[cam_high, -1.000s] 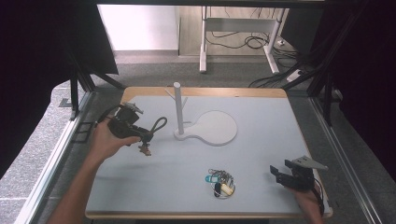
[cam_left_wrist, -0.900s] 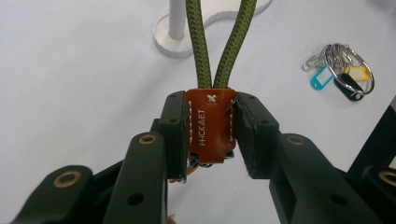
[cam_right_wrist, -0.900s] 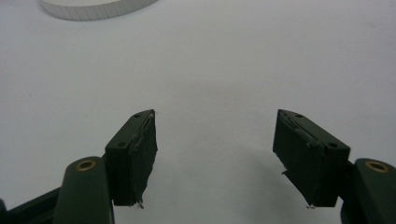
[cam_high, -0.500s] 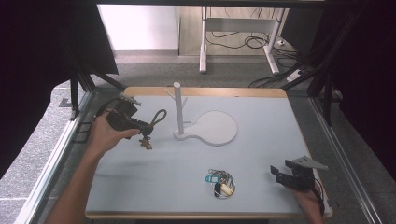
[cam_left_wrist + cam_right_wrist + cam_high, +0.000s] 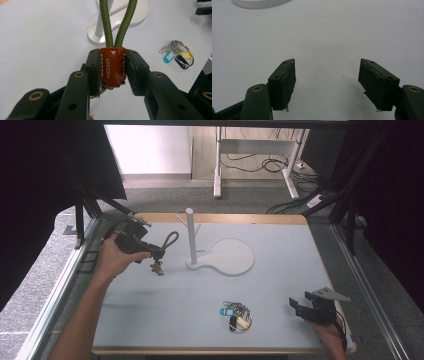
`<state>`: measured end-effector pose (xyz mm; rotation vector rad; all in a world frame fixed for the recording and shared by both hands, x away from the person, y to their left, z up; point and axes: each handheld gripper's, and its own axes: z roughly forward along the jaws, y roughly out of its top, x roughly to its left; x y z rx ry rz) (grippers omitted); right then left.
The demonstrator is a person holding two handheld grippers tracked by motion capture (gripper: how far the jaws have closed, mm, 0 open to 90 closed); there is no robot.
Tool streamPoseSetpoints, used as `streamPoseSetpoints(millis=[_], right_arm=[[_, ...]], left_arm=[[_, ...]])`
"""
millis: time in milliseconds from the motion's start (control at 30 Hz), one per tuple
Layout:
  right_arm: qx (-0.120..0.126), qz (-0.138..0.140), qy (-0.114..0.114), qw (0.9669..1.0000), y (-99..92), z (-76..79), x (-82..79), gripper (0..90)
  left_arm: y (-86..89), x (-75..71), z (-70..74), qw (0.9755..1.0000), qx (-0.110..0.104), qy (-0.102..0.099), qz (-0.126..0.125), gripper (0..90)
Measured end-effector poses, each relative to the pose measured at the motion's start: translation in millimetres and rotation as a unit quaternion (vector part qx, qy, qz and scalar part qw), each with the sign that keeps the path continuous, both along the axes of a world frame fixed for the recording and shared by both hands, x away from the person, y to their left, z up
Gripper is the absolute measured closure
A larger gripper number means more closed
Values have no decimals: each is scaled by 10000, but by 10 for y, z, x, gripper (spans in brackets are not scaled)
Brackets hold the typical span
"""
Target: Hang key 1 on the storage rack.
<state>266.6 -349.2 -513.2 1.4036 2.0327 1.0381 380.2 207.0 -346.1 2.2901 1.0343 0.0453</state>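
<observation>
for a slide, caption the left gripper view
Left gripper clamps a brown leather tab bearing a green cord loop.

L hand shifts w/ keychain, lifts a bit

The left gripper (image 5: pixel 159 254), jaws clamped on the brown leather tab (image 5: pixel 112 67) of the green cord loop keychain (image 5: pixel 170 240), has edged up & back toward the table's far-left side vs a sec ago; the loop now sits nearer the white stand's post (image 5: pixel 190 236), and the small bits under the tab dangle above the tabletop.
</observation>
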Motion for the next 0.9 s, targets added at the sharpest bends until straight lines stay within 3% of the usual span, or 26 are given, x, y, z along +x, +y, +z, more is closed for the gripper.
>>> streamPoseSetpoints(millis=[900], right_arm=[[-1,0,8,10000,-11,-1,9,301]], left_arm=[[39,253,154,9995,-287,-64,151,662]])
